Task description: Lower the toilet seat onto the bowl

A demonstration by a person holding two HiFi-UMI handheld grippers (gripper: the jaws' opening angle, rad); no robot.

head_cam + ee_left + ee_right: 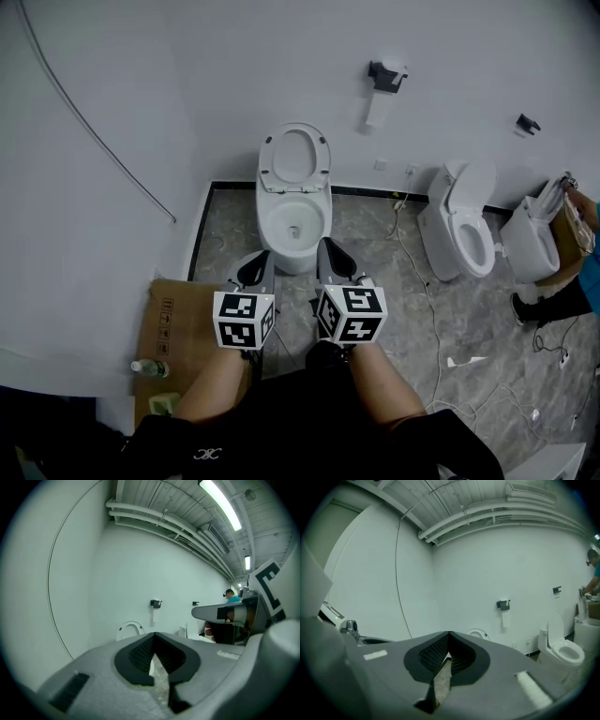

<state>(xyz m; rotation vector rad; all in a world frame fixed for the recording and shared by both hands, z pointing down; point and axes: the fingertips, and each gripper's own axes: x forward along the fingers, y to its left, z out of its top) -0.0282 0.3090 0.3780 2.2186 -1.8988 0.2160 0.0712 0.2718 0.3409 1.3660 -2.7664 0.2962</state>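
Observation:
A white toilet stands against the far wall. Its seat (294, 157) is raised upright against the wall above the open bowl (293, 220). My left gripper (259, 266) and right gripper (334, 256) hover side by side just short of the bowl's front rim, touching nothing. Both are shut with nothing between the jaws. In the left gripper view the raised seat (130, 629) shows beyond the closed tips (153, 634). In the right gripper view the seat (477, 633) peeks out past the closed tips (449, 633).
A second toilet (466, 230) with its lid up and a third fixture (532, 246) stand to the right, beside a person (561, 302). Cables (424, 286) trail over the grey floor. Flattened cardboard (169, 330) and a bottle (149, 368) lie at the left. A paper holder (386, 75) hangs on the wall.

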